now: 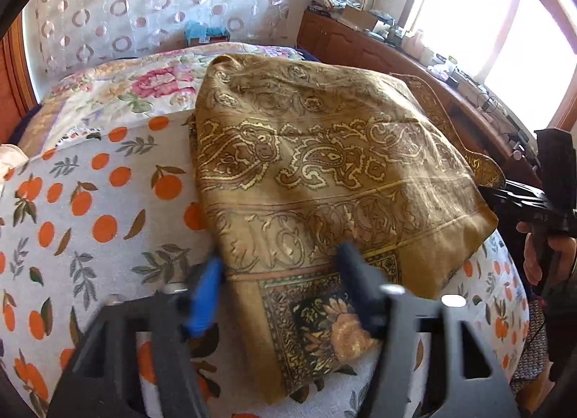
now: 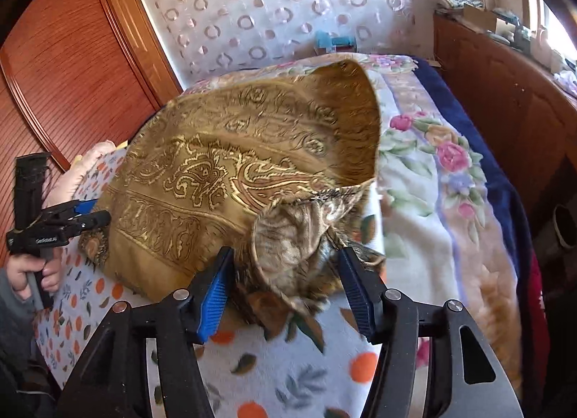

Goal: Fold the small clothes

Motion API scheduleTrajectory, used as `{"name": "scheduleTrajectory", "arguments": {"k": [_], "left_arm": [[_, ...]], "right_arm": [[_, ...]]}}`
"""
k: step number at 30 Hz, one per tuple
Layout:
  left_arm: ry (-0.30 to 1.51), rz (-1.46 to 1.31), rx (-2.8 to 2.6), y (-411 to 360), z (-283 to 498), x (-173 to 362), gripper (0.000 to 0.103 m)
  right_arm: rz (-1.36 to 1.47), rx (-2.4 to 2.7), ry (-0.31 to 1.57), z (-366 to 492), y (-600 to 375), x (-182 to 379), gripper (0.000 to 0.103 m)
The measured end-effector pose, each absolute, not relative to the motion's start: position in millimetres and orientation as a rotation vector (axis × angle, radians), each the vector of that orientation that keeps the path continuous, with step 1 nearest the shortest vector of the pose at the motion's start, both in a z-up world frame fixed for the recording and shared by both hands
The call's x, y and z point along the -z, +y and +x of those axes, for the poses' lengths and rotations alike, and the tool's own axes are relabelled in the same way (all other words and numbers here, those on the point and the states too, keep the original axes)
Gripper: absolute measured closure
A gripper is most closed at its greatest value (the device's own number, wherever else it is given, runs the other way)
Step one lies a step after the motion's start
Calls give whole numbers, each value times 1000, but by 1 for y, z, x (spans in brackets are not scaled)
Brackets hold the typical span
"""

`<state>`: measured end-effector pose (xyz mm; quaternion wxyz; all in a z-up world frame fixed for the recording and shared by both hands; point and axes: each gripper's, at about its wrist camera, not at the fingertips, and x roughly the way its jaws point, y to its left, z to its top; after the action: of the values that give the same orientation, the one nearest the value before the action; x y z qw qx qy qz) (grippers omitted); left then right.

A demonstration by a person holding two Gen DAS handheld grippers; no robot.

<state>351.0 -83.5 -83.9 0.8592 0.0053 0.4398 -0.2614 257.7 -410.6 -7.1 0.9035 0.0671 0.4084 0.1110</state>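
A golden-brown paisley cloth point(image 1: 324, 165) lies folded over on a sheet with an orange-fruit print point(image 1: 90, 201). My left gripper point(image 1: 279, 263) is open, its fingers astride the cloth's near corner just above it. It also shows at the left of the right wrist view point(image 2: 86, 214). In the right wrist view the cloth point(image 2: 216, 173) billows up, with a crumpled corner hanging between the fingers of my open right gripper point(image 2: 285, 266). The right gripper shows at the right edge of the left wrist view point(image 1: 533, 201); its fingertips are hidden behind the cloth.
A floral blanket point(image 2: 432, 183) covers the bed beyond the sheet. A wooden sideboard point(image 1: 396, 54) with clutter stands on the right under a bright window. A wooden wardrobe point(image 2: 72, 75) stands on the left. A patterned curtain point(image 1: 162, 3) hangs behind.
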Motion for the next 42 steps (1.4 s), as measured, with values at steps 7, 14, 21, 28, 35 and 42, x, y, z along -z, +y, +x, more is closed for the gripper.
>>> {"name": "scheduleTrajectory", "arguments": {"k": [7,14,21,28,35,42], "left_arm": [[961,-49,562,-75,358,84,69],[936,33,547,-88,351,85,92],[896,27,562,-77,337,68,98],[834,17,575,-36,276,34,98],[865,-34,530,8,195,45,98],[869,71,409,9,164,64,55]], "right_arm": [[161,-218,860,272,-408,8,39],[15,-170,866,272,-389,5,61],[-17,-182,837,266,-379,-4,94],[13,-280,797,217,-368,-28,95],[29,-391,817,141,-346,-27,94],[90,-343,827,112,-351,-6,87]]}}
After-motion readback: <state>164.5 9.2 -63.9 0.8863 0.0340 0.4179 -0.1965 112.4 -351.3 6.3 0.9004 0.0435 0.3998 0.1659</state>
